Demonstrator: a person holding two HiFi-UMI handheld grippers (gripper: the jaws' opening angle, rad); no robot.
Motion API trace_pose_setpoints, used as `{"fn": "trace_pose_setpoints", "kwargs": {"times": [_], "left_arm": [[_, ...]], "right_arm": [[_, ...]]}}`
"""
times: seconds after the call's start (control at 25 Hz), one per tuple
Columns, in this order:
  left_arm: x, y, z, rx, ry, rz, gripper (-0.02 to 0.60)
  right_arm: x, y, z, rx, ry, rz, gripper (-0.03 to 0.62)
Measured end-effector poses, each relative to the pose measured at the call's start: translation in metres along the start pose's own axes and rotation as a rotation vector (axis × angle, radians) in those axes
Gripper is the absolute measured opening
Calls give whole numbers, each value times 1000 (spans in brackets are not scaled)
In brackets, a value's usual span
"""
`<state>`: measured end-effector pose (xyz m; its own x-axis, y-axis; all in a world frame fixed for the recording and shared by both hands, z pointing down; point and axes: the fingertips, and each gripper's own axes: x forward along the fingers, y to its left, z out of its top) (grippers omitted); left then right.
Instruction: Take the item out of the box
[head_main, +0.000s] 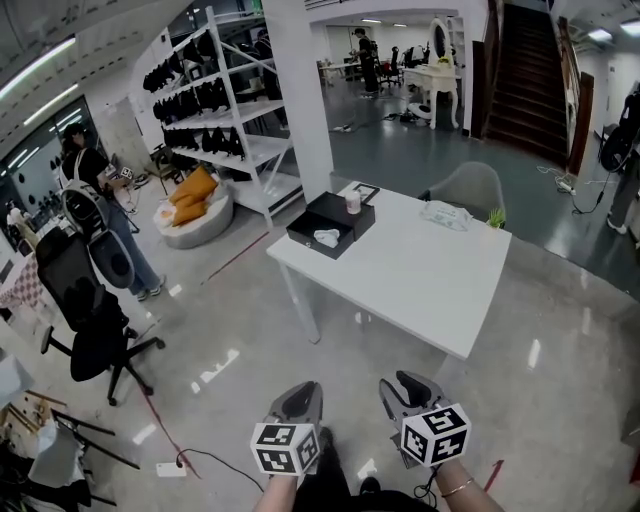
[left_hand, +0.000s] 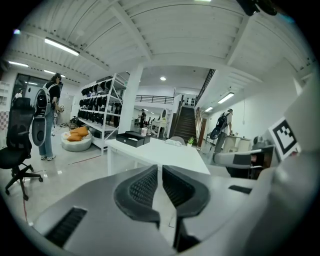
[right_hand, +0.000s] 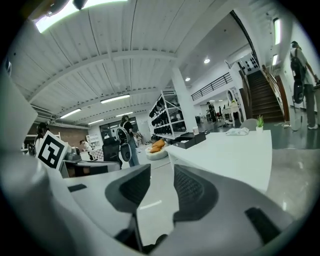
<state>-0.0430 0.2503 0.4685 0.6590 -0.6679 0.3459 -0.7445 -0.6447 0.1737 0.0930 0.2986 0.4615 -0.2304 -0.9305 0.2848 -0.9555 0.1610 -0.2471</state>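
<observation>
Item (head_main: 327, 238) in box (head_main: 303, 234), well beyond jaws

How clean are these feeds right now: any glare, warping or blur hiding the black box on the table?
Head view: sharp, edges bowed, lamp glints on the glossy floor; the black box reads clearly. Left gripper view: heavy fisheye, black corners, box tiny. Right gripper view: ceiling light flares top left, box small and distant.

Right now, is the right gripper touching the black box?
Apart. Head view: the right gripper hangs short of the table; the black box sits on its far corner.
</observation>
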Motion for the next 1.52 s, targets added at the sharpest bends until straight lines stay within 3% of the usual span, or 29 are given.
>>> {"fn": "trace_pose_setpoints", "kwargs": {"times": [0.4,1.12,1.52], "left_arm": [[48,33,14,-7,5,-25,31],[174,187,81,-38,1,-62,32],[213,253,103,-58,-1,-88,32]], "right_arm": [[52,-9,6,33,18,3,200],[257,-36,68,72,61,-58,267],[327,-38,97,55,51,-110,278]]}}
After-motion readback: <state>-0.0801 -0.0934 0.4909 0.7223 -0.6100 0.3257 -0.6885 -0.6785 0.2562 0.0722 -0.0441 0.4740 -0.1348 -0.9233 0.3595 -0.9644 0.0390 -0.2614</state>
